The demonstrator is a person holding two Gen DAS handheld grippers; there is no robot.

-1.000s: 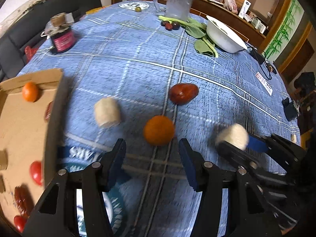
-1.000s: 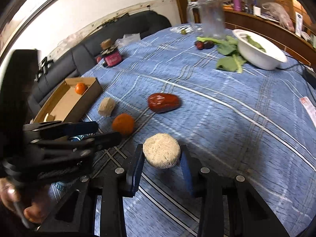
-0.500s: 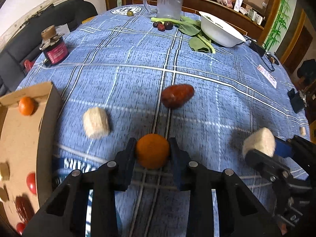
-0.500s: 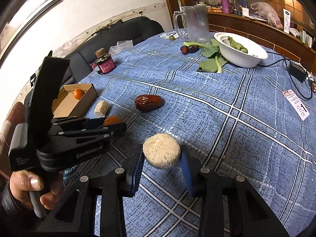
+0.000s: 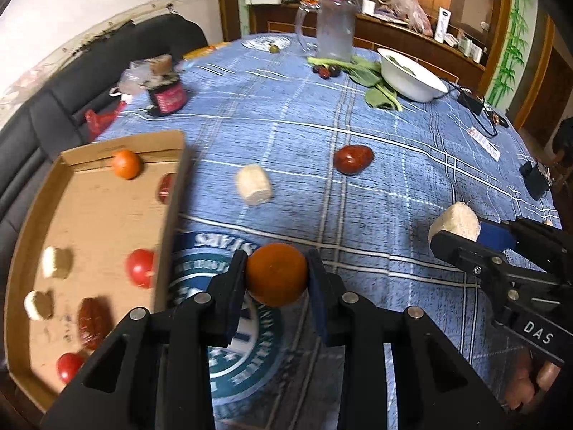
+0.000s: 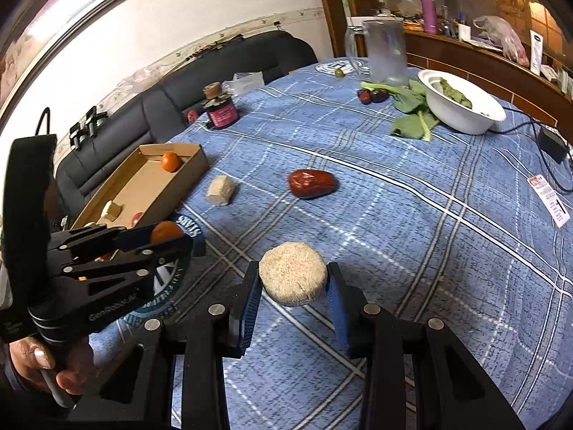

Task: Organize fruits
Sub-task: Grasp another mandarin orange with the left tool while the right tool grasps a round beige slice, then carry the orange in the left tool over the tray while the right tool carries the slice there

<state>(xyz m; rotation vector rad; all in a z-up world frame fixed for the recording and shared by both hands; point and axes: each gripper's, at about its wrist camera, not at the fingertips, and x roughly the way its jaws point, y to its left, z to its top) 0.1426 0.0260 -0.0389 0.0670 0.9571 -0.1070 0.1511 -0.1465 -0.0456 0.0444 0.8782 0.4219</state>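
My left gripper (image 5: 276, 279) is shut on an orange (image 5: 276, 274) and holds it above the blue tablecloth, just right of the cardboard box (image 5: 89, 215); the orange also shows in the right wrist view (image 6: 165, 231). My right gripper (image 6: 292, 288) is shut on a pale beige round piece (image 6: 293, 278), also seen in the left wrist view (image 5: 454, 222). On the cloth lie a beige chunk (image 5: 253, 189) and a dark red fruit (image 5: 352, 158). The box holds an orange (image 5: 125, 164), red fruits and pale pieces.
A dark jar (image 5: 166, 93) stands at the back left. A glass pitcher (image 5: 335, 32), leafy greens (image 5: 376, 86) and a white bowl (image 5: 412, 77) are at the far side. A black sofa (image 6: 215, 82) runs behind the table. A charger and cable (image 6: 551, 143) lie at the right.
My left gripper closed on the orange and lifted it, moving toward the box. My right gripper rose with the beige piece still held.
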